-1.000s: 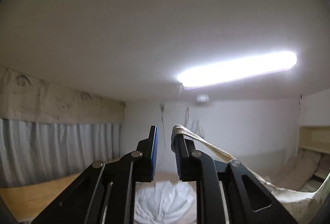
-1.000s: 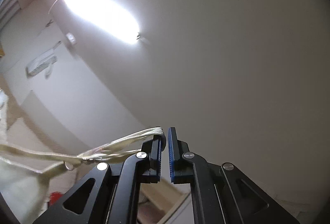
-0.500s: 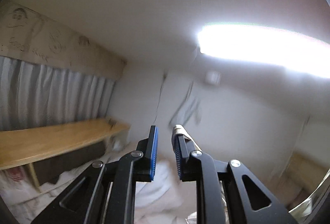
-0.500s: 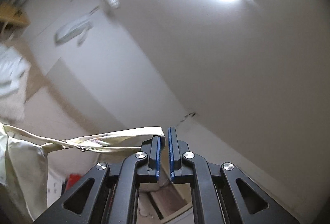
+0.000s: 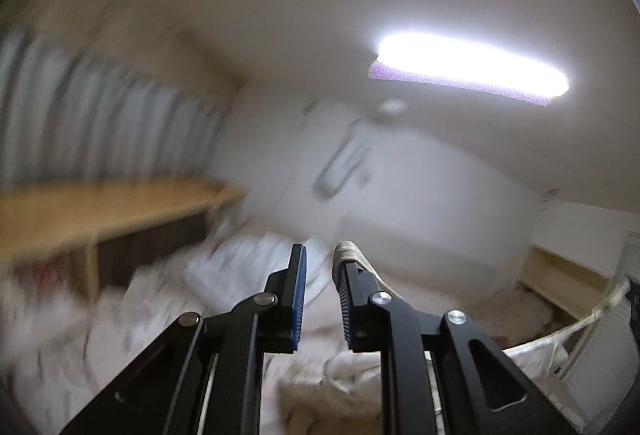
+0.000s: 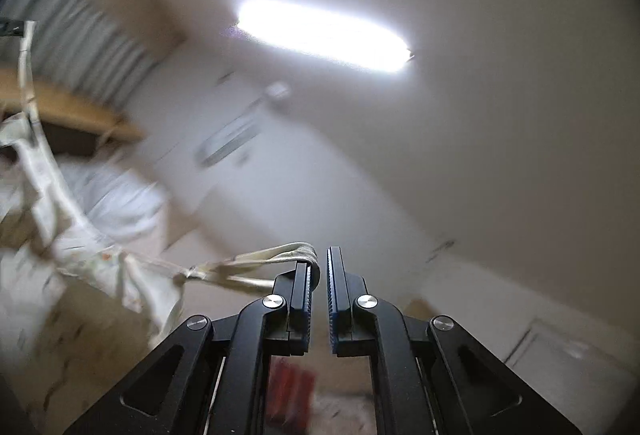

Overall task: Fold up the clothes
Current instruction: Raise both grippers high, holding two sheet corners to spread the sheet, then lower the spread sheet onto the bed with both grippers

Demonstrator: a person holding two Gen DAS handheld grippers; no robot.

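A cream garment with thin straps hangs between my two grippers. In the left wrist view my left gripper [image 5: 320,267] points up at the far wall; a strap [image 5: 352,253] is looped over the tip of its right finger, with a gap between the jaws. The garment's body [image 5: 536,351] sags at the lower right. In the right wrist view my right gripper [image 6: 319,271] has a strap [image 6: 280,255] looped over its left finger, jaws slightly apart. The garment [image 6: 80,251] hangs down to the left.
A bed with rumpled white bedding [image 5: 224,275] lies below. A long wooden shelf [image 5: 100,211] runs under grey curtains [image 5: 100,123] on the left. A ceiling light [image 5: 472,67] glows overhead. A low wooden cabinet [image 5: 560,283] stands at the right.
Both grippers have tilted downward and swung, so more of the bed, shelf and curtains shows. The straps stay hooked on the fingers. The views are motion-blurred.
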